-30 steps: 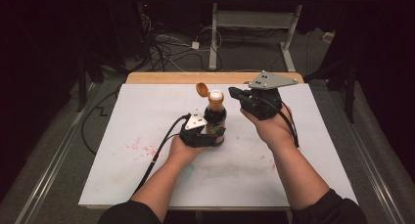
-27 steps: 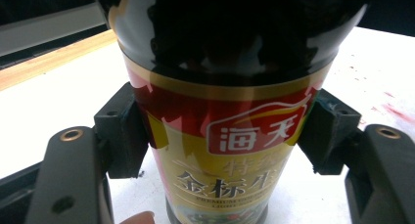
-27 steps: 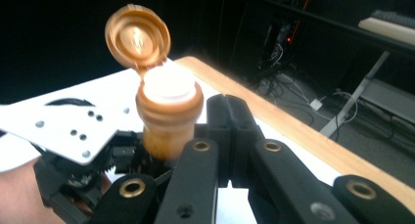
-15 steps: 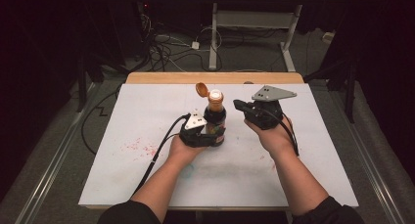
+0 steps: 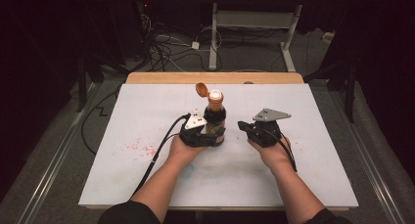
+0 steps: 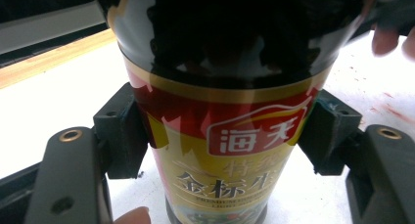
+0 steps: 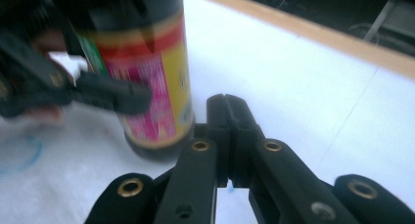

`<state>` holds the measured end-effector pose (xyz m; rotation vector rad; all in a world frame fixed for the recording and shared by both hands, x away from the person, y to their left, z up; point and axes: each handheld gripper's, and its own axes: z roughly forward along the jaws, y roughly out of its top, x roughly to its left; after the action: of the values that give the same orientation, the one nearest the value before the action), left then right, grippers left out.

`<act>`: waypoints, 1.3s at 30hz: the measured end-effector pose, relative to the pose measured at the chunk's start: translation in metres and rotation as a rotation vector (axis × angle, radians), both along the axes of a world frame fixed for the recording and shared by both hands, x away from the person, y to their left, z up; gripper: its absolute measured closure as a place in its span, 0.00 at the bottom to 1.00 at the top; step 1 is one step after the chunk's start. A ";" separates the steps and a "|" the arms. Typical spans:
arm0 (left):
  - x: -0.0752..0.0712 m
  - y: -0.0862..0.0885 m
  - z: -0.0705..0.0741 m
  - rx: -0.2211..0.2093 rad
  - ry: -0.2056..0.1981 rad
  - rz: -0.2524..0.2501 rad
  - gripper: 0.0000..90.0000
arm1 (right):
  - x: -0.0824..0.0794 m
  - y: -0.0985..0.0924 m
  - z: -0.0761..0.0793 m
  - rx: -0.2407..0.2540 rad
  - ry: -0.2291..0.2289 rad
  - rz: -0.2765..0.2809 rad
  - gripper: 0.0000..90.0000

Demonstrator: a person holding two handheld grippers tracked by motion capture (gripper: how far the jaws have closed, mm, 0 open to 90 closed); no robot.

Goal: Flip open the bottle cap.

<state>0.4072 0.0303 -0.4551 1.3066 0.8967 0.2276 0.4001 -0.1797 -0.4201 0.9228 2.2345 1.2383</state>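
A dark sauce bottle is seen standing upright near the centre of the high view. A red and yellow label with Chinese characters is wrapped around its body. Its orange flip cap is hinged open, tilted to the upper left of the neck.

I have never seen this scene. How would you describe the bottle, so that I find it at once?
Look at the white board that covers the table; near its middle, the left gripper is shut on a dark sauce bottle that stands upright. It has a red and yellow label and an orange flip cap hanging open beside its mouth.
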 end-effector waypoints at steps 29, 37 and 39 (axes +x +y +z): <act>-0.002 0.018 0.002 -0.008 0.093 -0.009 0.10 | -0.012 -0.026 -0.046 0.009 0.029 -0.065 0.00; -0.007 0.038 -0.005 -0.010 0.134 -0.001 0.00 | -0.019 -0.033 -0.046 0.013 0.018 -0.073 0.00; -0.011 0.046 -0.008 -0.010 0.141 0.003 0.00 | -0.020 -0.036 -0.046 0.012 0.011 -0.073 0.00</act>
<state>0.3963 0.0764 -0.4627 1.3240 1.0177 0.1341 0.3800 -0.2154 -0.4658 1.0085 2.1841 1.2178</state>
